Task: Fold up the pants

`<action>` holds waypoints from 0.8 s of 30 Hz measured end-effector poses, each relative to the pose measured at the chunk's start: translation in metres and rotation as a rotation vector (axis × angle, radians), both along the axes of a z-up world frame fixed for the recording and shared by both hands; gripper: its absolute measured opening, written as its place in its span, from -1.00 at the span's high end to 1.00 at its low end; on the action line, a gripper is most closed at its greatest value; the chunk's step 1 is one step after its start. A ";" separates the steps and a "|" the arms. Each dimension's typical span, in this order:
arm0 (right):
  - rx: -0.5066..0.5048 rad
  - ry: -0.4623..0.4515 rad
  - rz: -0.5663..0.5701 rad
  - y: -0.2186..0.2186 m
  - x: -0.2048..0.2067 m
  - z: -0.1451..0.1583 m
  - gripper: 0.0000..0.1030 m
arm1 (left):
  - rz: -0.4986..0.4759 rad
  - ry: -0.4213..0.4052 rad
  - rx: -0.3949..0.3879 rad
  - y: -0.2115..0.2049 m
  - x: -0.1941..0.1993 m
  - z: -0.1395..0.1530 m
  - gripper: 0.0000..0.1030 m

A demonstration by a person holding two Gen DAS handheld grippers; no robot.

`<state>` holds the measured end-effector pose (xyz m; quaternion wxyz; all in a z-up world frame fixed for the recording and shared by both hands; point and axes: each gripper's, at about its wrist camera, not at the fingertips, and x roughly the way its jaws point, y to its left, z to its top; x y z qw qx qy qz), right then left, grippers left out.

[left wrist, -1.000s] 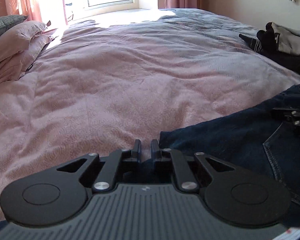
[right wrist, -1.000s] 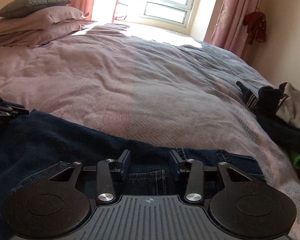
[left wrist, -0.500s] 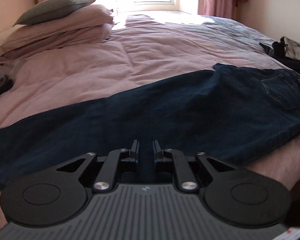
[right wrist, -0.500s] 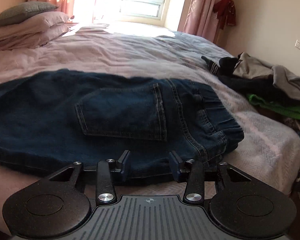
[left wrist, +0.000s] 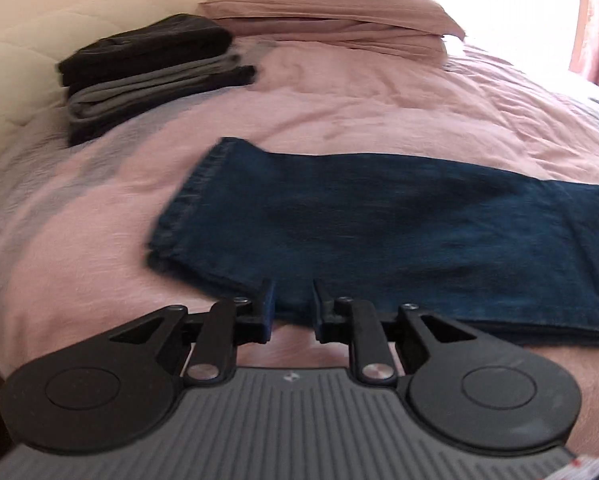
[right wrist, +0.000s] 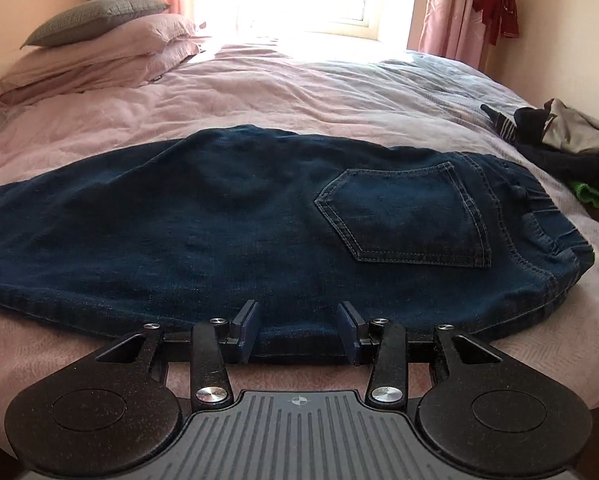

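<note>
Pants, dark blue denim [right wrist: 227,232], lie flat on the pink bedspread [right wrist: 283,92], folded lengthwise with 1 leg over the other, hem end toward the pillows and waistband toward the foot of the bed.

The left gripper [left wrist: 293,306] hovers at the near edge of the leg end, jaws parted by a narrow gap with nothing between them. The right gripper [right wrist: 297,330] sits at the near edge below the stitched back pocket [right wrist: 407,216], jaws spread wide and also holding nothing. Neither touches cloth as far as I can tell.

Beyond the left gripper, the frayed hem [left wrist: 179,216] is slightly skewed, its near corner curling. My guess is that a pinch there could catch only the top layer, so the 2 legs would slide apart as the end is lifted toward the waistband. The left view is motion-blurred, so aim may be off.

Further out, a stack of folded dark and grey garments [left wrist: 147,76] sits near the headboard, and a loose heap of clothes [right wrist: 567,140] lies just beyond the waistband; a wide swing could drag denim into that heap.
</note>
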<state>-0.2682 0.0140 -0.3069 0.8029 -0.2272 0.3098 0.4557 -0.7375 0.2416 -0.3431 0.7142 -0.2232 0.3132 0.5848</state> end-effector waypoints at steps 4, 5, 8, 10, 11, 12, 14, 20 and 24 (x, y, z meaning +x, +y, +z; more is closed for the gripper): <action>0.082 0.023 0.114 0.030 -0.038 0.013 0.13 | 0.077 -0.234 -0.074 0.002 -0.038 0.006 0.60; 0.098 0.040 0.146 0.039 -0.052 0.010 -0.07 | 0.115 -0.319 -0.127 0.008 -0.047 0.000 0.39; 0.081 0.079 0.228 0.065 -0.096 -0.005 -0.22 | 0.222 -0.550 -0.243 0.013 -0.069 -0.019 0.29; 0.082 0.062 0.265 0.075 -0.120 -0.010 -0.22 | 0.239 -0.598 -0.242 0.013 -0.073 -0.021 0.25; 0.094 0.051 0.277 0.078 -0.129 -0.010 -0.22 | 0.235 -0.612 -0.238 0.014 -0.074 -0.020 0.15; 0.102 0.050 0.290 0.081 -0.136 -0.009 -0.22 | 0.232 -0.618 -0.236 0.015 -0.075 -0.020 0.03; 0.104 0.063 0.295 0.088 -0.145 -0.010 -0.24 | 0.234 -0.600 -0.232 0.021 -0.073 -0.023 0.04; 0.074 0.092 0.266 0.098 -0.154 -0.011 -0.25 | 0.173 -0.464 -0.173 0.018 -0.059 -0.024 0.25; 0.066 0.100 0.248 0.098 -0.156 -0.009 -0.25 | 0.166 -0.483 -0.183 0.019 -0.063 -0.024 0.25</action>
